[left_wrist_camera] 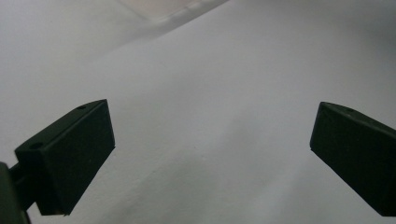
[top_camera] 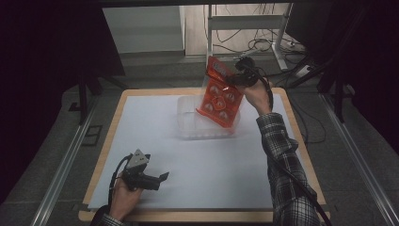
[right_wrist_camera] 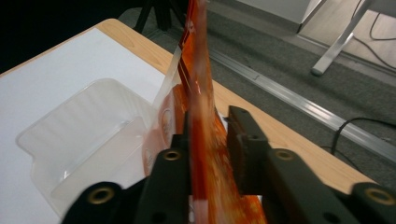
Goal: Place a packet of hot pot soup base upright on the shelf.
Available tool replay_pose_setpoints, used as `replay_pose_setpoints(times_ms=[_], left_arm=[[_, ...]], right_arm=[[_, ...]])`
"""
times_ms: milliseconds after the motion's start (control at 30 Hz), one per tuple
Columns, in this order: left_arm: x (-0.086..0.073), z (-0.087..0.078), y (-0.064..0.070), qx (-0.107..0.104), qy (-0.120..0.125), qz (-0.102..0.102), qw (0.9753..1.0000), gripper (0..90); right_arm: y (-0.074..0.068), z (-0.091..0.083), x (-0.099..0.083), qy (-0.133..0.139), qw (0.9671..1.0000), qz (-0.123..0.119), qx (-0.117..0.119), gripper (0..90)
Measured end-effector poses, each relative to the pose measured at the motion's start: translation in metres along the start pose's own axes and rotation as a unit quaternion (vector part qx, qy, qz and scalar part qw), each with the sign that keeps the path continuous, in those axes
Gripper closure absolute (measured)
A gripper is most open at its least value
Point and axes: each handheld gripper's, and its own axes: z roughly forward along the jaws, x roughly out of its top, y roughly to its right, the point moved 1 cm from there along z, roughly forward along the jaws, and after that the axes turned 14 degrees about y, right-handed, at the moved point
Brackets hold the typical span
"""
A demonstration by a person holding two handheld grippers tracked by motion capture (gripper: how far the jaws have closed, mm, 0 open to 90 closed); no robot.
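An orange plastic packet (top_camera: 220, 96) with round shapes printed on it hangs tilted above a clear plastic tray (top_camera: 188, 123) at the far middle of the table. My right gripper (top_camera: 231, 81) is shut on the packet's upper right edge. The right gripper view shows the orange packet (right_wrist_camera: 201, 116) pinched edge-on between the two black jaws, with the clear tray (right_wrist_camera: 88, 135) below and to the left. My left gripper (top_camera: 162, 178) rests low at the near left of the table, held by a hand. Its fingers (left_wrist_camera: 70, 158) stand wide apart over bare white sheet.
A white sheet (top_camera: 155, 141) covers most of the wooden table (top_camera: 301, 155). A cable (top_camera: 301, 183) trails along the right forearm's plaid sleeve. Beyond the table's far edge are a metal desk frame (top_camera: 244, 28) and floor cables.
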Motion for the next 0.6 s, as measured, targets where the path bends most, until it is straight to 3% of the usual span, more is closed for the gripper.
replay_pose_setpoints(times_ms=[33, 167, 200, 267, 467, 600], left_arm=[[0.0, 0.0001, 0.0002, 0.0, 0.0, 0.0, 1.0, 0.0], [0.0004, -0.0003, 0.0008, -0.001, 0.004, 0.003, 1.0, 0.0], [0.0006, -0.0009, 0.0009, 0.0, 0.007, 0.003, 1.0, 0.0], [0.0007, -0.0011, 0.0009, 0.0, 0.007, 0.003, 1.0, 0.0], [0.0005, -0.0007, 0.0018, 0.0, 0.007, 0.008, 0.9999, 0.0], [0.0004, -0.0013, 0.0017, 0.001, 0.011, 0.008, 0.9999, 0.0]], right_arm=[[0.0004, -0.0016, 0.0011, 0.006, 1.0, 0.0, -0.001, 65.9], [0.001, -0.0031, 0.0014, 0.006, 1.0, -0.004, -0.002, 57.7], [0.0016, -0.0039, 0.0017, 0.01, 0.9999, -0.003, -0.002, 51.1], [0.0016, -0.0039, 0.0017, 0.011, 0.9999, -0.004, -0.003, 48.6], [0.0035, -0.0079, 0.0021, 0.012, 0.9999, -0.005, -0.002, 28.3], [0.0023, -0.0099, 0.0017, 0.013, 0.9998, -0.012, 0.003, 23.1]])
